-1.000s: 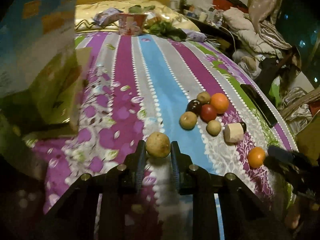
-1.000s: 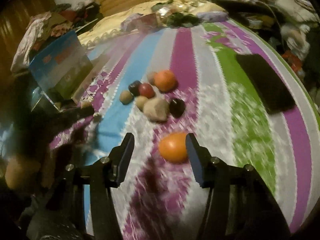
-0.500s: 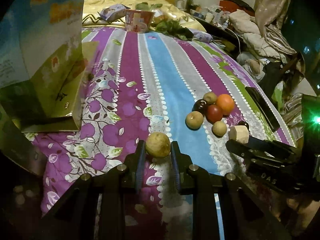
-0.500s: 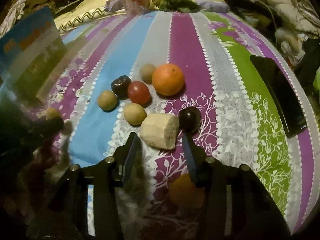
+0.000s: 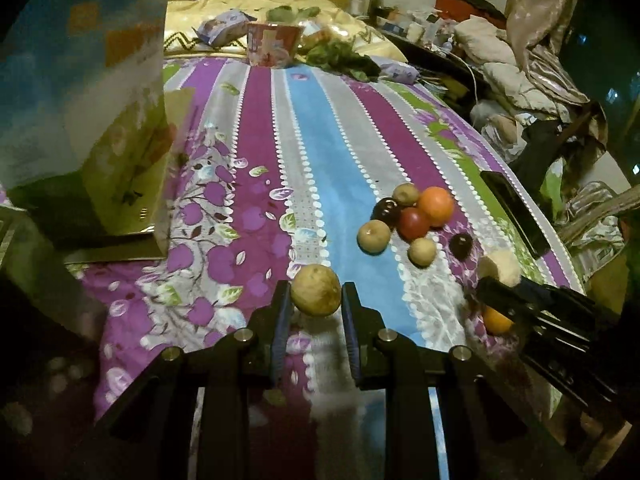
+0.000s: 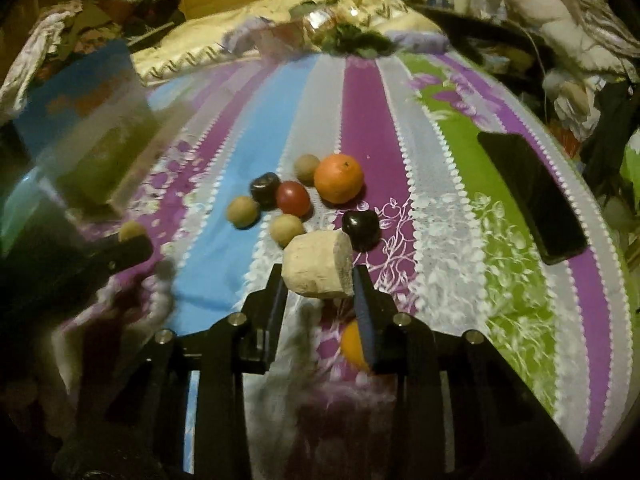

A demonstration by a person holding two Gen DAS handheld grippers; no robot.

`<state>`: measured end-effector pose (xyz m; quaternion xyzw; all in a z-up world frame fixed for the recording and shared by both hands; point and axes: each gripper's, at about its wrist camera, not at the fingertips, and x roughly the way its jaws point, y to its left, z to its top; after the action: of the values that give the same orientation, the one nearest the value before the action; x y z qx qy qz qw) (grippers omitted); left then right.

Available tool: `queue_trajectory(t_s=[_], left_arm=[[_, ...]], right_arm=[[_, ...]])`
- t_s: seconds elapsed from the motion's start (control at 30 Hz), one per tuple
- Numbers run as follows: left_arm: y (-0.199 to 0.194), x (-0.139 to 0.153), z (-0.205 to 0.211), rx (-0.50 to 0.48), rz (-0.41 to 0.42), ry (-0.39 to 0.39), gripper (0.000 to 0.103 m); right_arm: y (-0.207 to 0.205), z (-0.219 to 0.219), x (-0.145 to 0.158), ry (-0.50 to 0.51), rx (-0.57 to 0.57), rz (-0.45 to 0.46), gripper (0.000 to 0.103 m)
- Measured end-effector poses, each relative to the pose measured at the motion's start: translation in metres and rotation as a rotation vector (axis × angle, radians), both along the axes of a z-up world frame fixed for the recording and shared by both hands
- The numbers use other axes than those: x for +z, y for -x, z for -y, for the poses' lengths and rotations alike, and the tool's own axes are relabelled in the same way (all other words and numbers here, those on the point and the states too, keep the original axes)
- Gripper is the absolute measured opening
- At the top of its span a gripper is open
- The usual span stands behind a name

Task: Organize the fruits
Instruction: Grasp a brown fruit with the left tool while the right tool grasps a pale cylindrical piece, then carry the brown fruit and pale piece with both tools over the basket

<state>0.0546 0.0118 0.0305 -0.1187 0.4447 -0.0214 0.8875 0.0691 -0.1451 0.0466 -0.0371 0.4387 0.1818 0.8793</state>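
Right tool [image 6: 320, 276] hides small orange [image 6: 353, 347] beneath.

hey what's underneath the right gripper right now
A small orange lies on the bedspread below the right gripper, which grips a pale cut chunk. The right finger hides half of it.

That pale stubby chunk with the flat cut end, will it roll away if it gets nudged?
Probably less than the round fruits: the pale chunk has a flat cut end and a short cylinder shape, so it may only roll sideways. It looks firm, keeping its shape between the right gripper fingers.
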Motion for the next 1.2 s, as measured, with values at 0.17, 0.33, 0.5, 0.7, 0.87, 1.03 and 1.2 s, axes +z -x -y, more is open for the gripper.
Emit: queue_trajectory(t_s=[0.17,0.33,0.5,0.7,0.87,1.03,1.2], left_arm=[[0.018,0.016,0.003,0.023,0.005,-0.028,0.025],[0.024,0.016,0.011,0.020,-0.017,-0.045,0.025],[0.030,0.028,0.013,0.023,-0.008,-0.055,0.025],[0.044,0.065,-0.013,0.087,0.035,-0.082,0.025],[0.067,0.096,-0.052,0.187,0.065,-0.111,0.025],[0.092,0.119,-0.100,0.303,0.079,-0.132,0.025],[0.115,0.130,-0.142,0.381,0.081,-0.138,0.025]], right_arm=[[0.021,0.004,0.011,-0.011,0.024,0.014,0.033],[0.026,0.005,0.008,-0.017,0.017,-0.002,0.033],[0.028,0.006,0.018,-0.027,0.016,0.011,0.033],[0.027,-0.007,0.043,-0.048,0.053,0.035,0.033],[0.031,-0.035,0.066,-0.064,0.112,0.065,0.033],[0.035,-0.073,0.090,-0.085,0.174,0.094,0.033],[0.041,-0.113,0.107,-0.102,0.249,0.095,0.033]])
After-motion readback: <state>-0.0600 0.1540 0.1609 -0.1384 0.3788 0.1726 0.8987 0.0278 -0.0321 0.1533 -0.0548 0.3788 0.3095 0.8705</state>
